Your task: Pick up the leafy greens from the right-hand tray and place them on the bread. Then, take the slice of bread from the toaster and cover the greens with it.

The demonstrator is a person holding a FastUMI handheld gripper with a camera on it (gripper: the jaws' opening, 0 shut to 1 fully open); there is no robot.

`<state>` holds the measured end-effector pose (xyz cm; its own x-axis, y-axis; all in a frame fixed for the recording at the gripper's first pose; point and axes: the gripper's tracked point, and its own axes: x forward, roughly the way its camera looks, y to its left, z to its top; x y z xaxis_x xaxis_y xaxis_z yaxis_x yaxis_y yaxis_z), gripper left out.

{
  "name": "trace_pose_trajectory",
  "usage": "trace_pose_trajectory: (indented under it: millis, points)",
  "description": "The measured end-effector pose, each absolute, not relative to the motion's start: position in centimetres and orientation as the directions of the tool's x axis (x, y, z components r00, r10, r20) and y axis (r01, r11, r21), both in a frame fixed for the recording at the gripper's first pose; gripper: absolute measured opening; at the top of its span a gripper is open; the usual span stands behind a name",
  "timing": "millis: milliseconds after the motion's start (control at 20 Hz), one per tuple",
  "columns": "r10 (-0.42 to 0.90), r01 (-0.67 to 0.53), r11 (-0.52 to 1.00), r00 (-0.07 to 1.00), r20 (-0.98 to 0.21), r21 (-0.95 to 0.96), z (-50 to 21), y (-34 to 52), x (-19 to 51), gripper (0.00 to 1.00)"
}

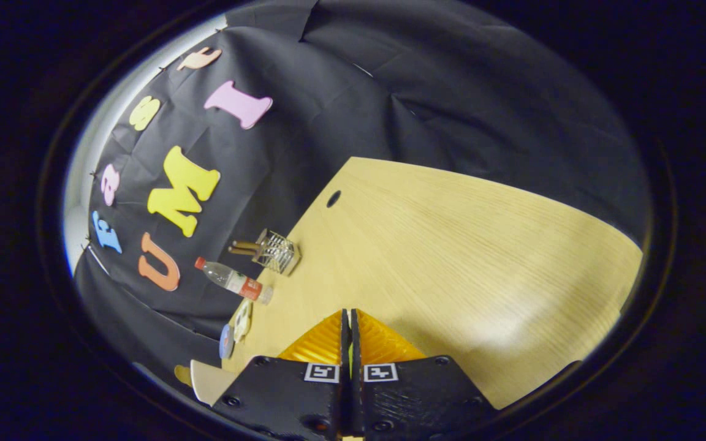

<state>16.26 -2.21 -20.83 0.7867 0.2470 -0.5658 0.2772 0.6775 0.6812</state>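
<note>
My gripper [349, 331] hangs over a light wooden table [451, 257], and the view is rolled strongly to one side. Its two fingers are pressed together with only a hairline slit between them. A thin pale sliver shows in that slit; I cannot tell whether it is the table or something held. Bare tabletop lies just ahead of the fingertips and beyond them.
At the table's far edge by the black cloth wall stand a wire rack [277, 251] holding wooden-handled utensils and a clear bottle [233, 280] with a red cap. Small round plates [241, 321] sit nearer along that edge. A dark hole [333, 198] marks the tabletop.
</note>
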Motion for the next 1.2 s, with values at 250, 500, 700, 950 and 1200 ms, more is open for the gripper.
trace_pose_trajectory:
  millis: [250,500,700,950,1200]
  points:
    - [0.304,0.179,0.654,0.828,-0.472,0.735,-15.7,1.1,15.6,0.00]
    - [0.375,0.074,0.633,0.842,-0.389,0.770,-11.0,6.5,14.6,0.00]
    - [0.450,-0.006,0.612,0.825,-0.342,0.791,-9.3,13.1,14.2,0.00]
    - [0.569,-0.068,0.569,0.752,-0.332,0.819,-10.4,22.6,14.6,0.00]
    - [0.663,-0.093,0.505,0.678,-0.317,0.858,-12.3,30.9,13.9,0.00]
